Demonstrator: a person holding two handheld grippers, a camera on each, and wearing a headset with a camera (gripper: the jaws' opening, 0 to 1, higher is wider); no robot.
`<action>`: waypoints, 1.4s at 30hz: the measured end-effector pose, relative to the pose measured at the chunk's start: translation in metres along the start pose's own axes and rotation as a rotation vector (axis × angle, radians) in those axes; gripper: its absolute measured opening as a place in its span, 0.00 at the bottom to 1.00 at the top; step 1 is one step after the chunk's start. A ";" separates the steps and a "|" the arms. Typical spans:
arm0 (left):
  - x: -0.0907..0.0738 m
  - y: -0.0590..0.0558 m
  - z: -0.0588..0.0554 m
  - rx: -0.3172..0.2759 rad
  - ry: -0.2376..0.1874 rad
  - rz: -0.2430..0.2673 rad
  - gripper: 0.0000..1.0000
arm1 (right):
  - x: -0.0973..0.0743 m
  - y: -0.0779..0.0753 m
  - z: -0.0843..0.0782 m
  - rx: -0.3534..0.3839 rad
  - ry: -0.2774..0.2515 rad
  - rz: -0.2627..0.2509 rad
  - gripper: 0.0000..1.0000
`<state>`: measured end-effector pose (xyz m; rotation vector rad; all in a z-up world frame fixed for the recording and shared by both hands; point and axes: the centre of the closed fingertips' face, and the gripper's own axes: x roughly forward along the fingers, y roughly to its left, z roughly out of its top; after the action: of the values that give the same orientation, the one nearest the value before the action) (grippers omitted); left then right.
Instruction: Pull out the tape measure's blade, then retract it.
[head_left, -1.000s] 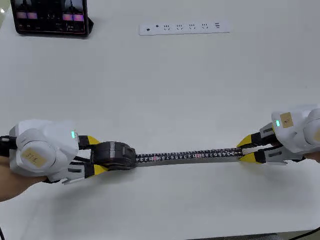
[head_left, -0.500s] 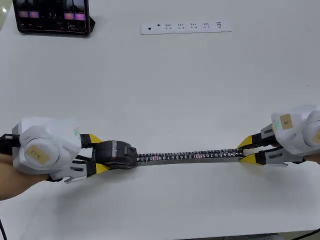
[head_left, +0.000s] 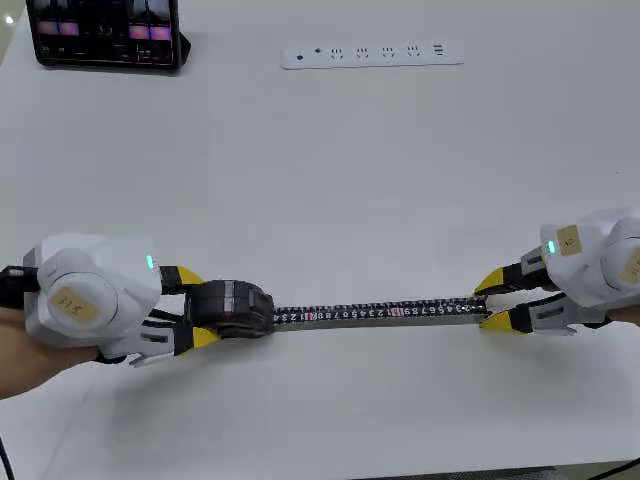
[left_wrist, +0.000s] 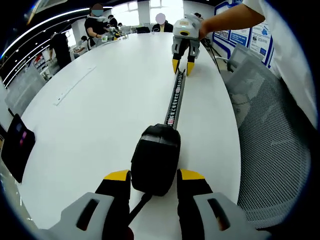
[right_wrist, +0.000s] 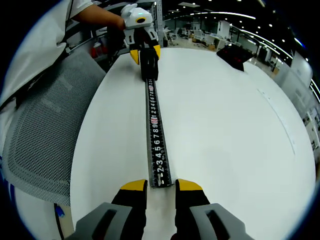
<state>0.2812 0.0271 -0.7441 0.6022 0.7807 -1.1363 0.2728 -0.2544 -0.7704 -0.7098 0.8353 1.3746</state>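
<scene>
A black tape measure case (head_left: 228, 308) lies on the white table (head_left: 330, 180), and my left gripper (head_left: 198, 308) is shut on it, its yellow-tipped jaws pressed to both sides of the case (left_wrist: 156, 159). The blade (head_left: 380, 311) stretches flat along the table to the right, numbers facing up (right_wrist: 156, 135). My right gripper (head_left: 490, 302) is at the blade's end. Its jaws stand slightly apart on either side of the tip (right_wrist: 161, 186), with thin gaps showing. The right gripper (left_wrist: 182, 64) also appears far along the blade in the left gripper view.
A white power strip (head_left: 372, 53) lies at the back of the table, and a black device with a lit screen (head_left: 105, 32) stands at the back left. The table's near edge runs just below the grippers. A mesh chair (left_wrist: 270, 125) stands beside it.
The right gripper's jaws have spread a little wider around the blade's end. The case, blade and left gripper have stayed in place.
</scene>
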 end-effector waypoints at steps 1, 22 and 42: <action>0.000 0.000 0.001 0.013 -0.001 0.004 0.30 | 0.000 0.001 0.001 0.000 -0.003 0.002 0.18; -0.007 -0.002 0.004 -0.092 -0.039 0.045 0.49 | 0.002 -0.002 0.013 0.209 -0.089 -0.064 0.36; -0.025 0.001 0.001 -0.315 -0.149 0.217 0.60 | -0.005 0.003 0.020 0.375 -0.172 -0.222 0.55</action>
<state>0.2766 0.0409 -0.7236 0.3245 0.7286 -0.8275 0.2716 -0.2400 -0.7550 -0.3743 0.8211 1.0255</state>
